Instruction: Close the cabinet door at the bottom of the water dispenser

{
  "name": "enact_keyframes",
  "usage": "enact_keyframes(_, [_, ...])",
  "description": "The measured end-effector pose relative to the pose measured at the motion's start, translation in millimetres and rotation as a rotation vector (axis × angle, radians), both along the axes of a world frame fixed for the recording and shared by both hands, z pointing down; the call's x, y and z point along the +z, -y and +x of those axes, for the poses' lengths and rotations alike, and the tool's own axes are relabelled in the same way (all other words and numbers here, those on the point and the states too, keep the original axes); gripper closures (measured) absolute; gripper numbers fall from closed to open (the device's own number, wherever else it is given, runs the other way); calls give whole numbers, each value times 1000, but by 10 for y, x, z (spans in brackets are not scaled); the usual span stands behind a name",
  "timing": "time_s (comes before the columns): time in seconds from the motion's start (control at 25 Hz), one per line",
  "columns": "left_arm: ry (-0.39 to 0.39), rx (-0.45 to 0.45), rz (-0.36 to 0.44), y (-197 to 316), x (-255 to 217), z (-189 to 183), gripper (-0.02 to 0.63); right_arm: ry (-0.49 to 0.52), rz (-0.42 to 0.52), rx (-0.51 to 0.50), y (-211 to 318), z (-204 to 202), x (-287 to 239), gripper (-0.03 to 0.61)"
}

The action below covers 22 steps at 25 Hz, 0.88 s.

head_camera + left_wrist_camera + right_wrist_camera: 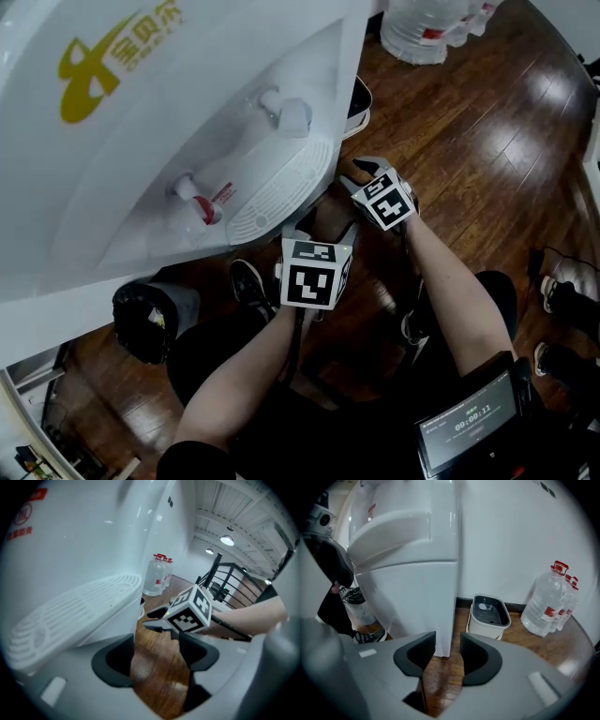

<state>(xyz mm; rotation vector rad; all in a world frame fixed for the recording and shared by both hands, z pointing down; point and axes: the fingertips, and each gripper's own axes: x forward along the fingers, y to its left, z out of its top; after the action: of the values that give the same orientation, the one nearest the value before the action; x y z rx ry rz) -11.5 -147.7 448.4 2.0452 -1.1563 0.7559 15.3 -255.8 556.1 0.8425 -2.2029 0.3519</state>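
White water dispenser (187, 122) carried a yellow logo (81, 77), characters unclear.
Left tongs (157, 649) and right tongs (447, 649) both gaped, holding nothing.

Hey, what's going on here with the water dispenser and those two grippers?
A person holds a gripper in each hand in front of the white water dispenser. The left gripper and the right gripper both have their jaws apart, with only the wooden floor showing between them, and neither touches the dispenser. Its lower front looks like a flat white panel with no door standing out, so the cabinet seems shut, though I can't be sure.
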Motion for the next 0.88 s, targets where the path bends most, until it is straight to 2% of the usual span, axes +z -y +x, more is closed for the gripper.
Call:
enact_keyframes(0.12, [-22, 20, -1, -78, -57, 109, 298, 11, 31, 15, -96, 142, -218, 414])
enact_keyframes(0.28, [-82, -4, 2, -124, -231, 251, 298, 61, 69, 63, -220, 279, -510, 426])
enact_keyframes(0.36, [-61, 1, 50, -159, -317, 260, 298, 81, 78, 77, -356, 305, -612, 430])
enact_keyframes(0.48, [13, -24, 112, -202, -300, 74, 298, 116, 102, 73, -563, 253, -826, 431])
enact_keyframes(0.68, [7, -99, 135, -331, -376, -200, 301, 187, 159, 64, -931, 124, -1215, 439])
enact_keyframes(0.88, [-6, -86, 217, -412, -595, -274, 308, 283, 184, 133, -1287, 47, -1511, 449])
